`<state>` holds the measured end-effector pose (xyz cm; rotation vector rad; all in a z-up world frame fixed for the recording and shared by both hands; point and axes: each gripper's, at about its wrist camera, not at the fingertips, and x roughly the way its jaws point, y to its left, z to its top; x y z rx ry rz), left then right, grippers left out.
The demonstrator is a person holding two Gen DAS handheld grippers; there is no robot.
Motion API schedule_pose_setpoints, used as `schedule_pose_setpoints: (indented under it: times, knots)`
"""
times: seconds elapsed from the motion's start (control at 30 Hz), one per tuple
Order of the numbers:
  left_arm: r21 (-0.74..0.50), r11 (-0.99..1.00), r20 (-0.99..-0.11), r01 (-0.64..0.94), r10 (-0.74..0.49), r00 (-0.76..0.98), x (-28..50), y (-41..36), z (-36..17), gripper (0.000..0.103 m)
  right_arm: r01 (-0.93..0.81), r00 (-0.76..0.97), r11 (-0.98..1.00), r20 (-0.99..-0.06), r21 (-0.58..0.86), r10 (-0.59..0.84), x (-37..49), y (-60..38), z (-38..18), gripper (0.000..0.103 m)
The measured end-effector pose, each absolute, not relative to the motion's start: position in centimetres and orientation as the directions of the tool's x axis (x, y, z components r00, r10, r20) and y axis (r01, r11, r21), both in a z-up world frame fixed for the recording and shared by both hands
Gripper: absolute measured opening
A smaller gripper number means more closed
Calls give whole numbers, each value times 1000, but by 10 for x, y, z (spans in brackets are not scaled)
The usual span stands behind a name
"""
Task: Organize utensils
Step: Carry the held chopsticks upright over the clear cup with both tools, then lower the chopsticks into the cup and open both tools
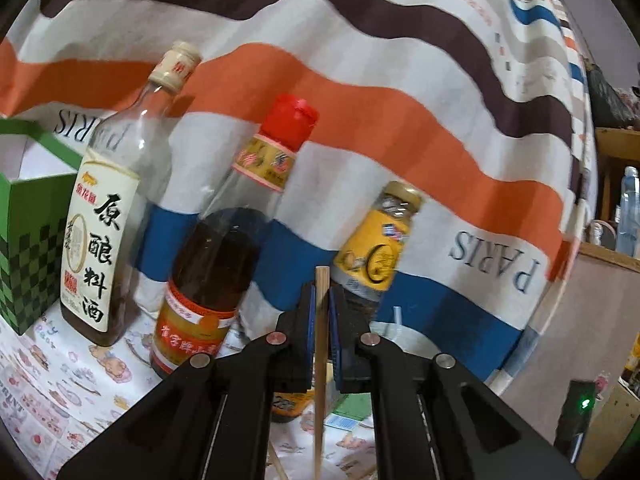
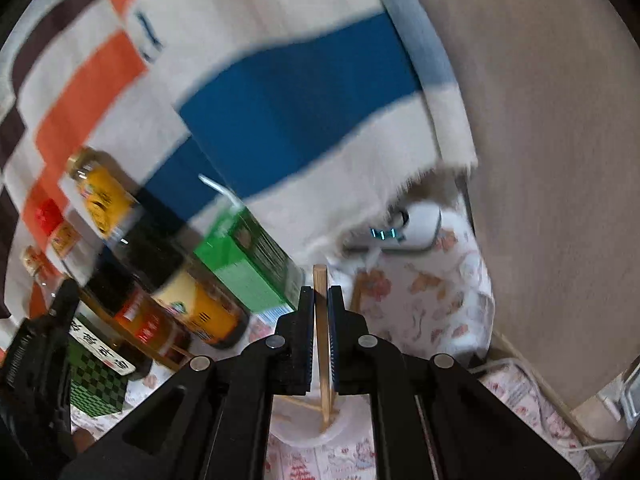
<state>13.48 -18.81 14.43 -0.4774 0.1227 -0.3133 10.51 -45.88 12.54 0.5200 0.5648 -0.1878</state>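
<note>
In the left wrist view my left gripper (image 1: 320, 292) is shut on a wooden chopstick (image 1: 322, 278). The stick stands upright between the blue pads, with its top above the fingertips and its lower length running down past the bottom of the picture. In the right wrist view my right gripper (image 2: 321, 294) is shut on a second wooden chopstick (image 2: 320, 276), which tilts slightly. Its lower end reaches into a pale round cup (image 2: 348, 424) under the gripper. Another chopstick (image 2: 296, 402) lies across that cup.
Ahead of the left gripper stand a cooking wine bottle (image 1: 100, 220), a red-capped bottle (image 1: 224, 264) and a yellow-labelled bottle (image 1: 376, 248), against a striped cloth (image 1: 360, 120). A green checked box (image 1: 28, 240) is at the left. A green carton (image 2: 248, 264) and a white device (image 2: 416, 232) lie ahead of the right gripper.
</note>
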Motion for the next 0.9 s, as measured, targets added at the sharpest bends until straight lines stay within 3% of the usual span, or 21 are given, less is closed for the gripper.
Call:
schedule_pose_setpoints:
  times: [0.53,0.9]
  knots:
    - [-385,902,-168,194,-275,947,147,-194,85,6,361,813,848,-577,389,-81,110,-462,116,7]
    - [-345,914,-245,214,-308,919,156,-206,62,8,373,806,853,-583,365,-103,112,-462,117,8]
